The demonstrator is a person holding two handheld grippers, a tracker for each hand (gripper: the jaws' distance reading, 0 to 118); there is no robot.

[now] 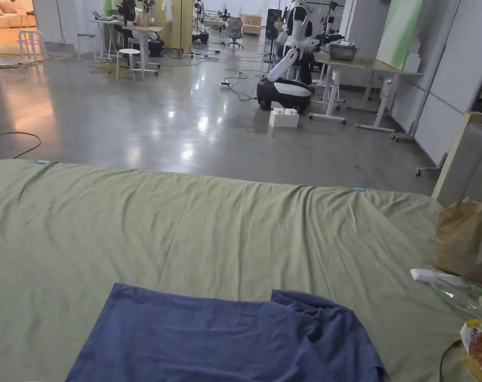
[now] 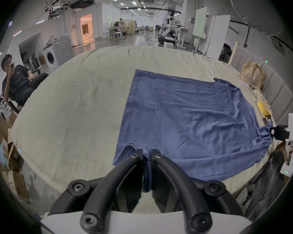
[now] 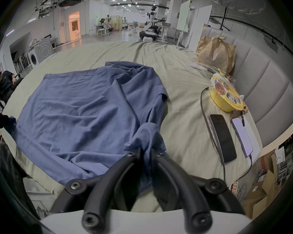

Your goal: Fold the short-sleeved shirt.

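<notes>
The blue short-sleeved shirt (image 2: 184, 119) lies spread on the bed (image 2: 74, 111), flat at one side, rumpled and bunched at the other. The left tool (image 2: 147, 155) and right tool (image 3: 146, 151) each pinch its near edge between closed jaws.

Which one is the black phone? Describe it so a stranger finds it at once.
Start at the grey padded headboard on the bed's right side. Below the yellow noodle bowl two phones lie side by side. Yours is the black phone, dark-screened, left of the white phone.
</notes>
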